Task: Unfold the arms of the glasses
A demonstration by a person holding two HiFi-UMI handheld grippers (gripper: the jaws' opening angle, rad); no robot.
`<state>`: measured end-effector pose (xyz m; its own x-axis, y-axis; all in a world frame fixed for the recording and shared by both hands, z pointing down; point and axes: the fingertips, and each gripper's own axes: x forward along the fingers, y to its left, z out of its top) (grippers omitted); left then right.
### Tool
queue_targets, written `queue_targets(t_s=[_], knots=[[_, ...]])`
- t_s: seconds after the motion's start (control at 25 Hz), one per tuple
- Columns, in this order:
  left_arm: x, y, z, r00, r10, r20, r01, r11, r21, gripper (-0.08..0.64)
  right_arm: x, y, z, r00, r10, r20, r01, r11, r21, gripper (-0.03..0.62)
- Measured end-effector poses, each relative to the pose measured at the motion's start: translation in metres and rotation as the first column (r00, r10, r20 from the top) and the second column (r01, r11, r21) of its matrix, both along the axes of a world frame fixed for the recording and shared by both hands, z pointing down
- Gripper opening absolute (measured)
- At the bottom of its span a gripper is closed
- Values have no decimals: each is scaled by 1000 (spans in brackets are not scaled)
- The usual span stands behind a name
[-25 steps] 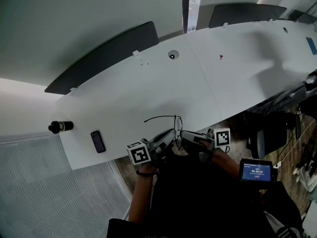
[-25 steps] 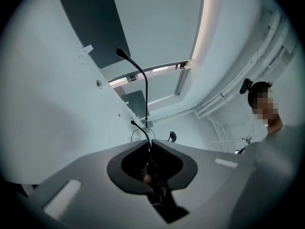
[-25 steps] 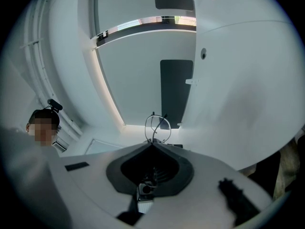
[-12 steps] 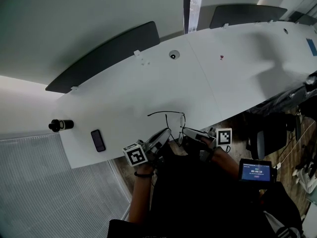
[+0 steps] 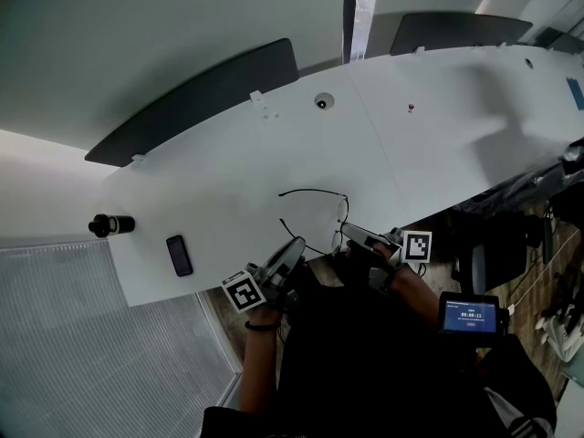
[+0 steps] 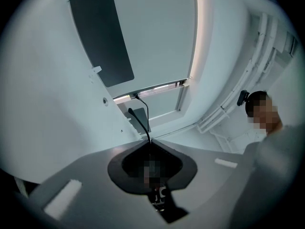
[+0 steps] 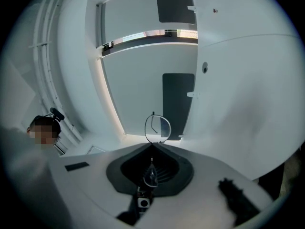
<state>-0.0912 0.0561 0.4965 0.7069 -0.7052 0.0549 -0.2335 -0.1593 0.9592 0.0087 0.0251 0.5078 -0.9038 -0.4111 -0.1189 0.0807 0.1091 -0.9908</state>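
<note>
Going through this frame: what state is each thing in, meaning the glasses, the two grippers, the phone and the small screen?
glasses: held between both grippers, far arm swung out, near arm standing away from the lenses.
left gripper: shut on the near arm.
right gripper: shut on the glasses' front, beside a lens.
phone: flat on the table, screen dark.
small screen: lit.

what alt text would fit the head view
Thin black glasses are held over the near edge of a long white table, the left gripper shut on one arm and the right gripper on the frame. A dark phone lies further left.
</note>
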Motion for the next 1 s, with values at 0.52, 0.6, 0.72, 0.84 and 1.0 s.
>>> queue_targets(t_s=[0.52, 0.6, 0.72, 0.84, 1.0], knots=[[-2, 5, -10, 998, -37, -60, 39, 999, 26, 9, 4, -15, -4, 1000, 25, -6, -25, 999, 31, 11], [0, 5, -11, 996, -37, -77, 39, 999, 30, 9, 7, -16, -4, 999, 35, -10, -35, 999, 31, 11], [-1, 2, -16, 994, -47, -94, 52, 997, 49, 11, 5, -18, -4, 999, 37, -7, -36, 999, 35, 11], [-7, 2, -16, 994, -79, -69, 85, 993, 82, 48, 5, -18, -7, 999, 38, 10, -39, 999, 26, 11], [-28, 6, -7, 992, -127, 18, 124, 985, 121, 154, 7, -20, -12, 999, 33, 29, -34, 999, 40, 11]])
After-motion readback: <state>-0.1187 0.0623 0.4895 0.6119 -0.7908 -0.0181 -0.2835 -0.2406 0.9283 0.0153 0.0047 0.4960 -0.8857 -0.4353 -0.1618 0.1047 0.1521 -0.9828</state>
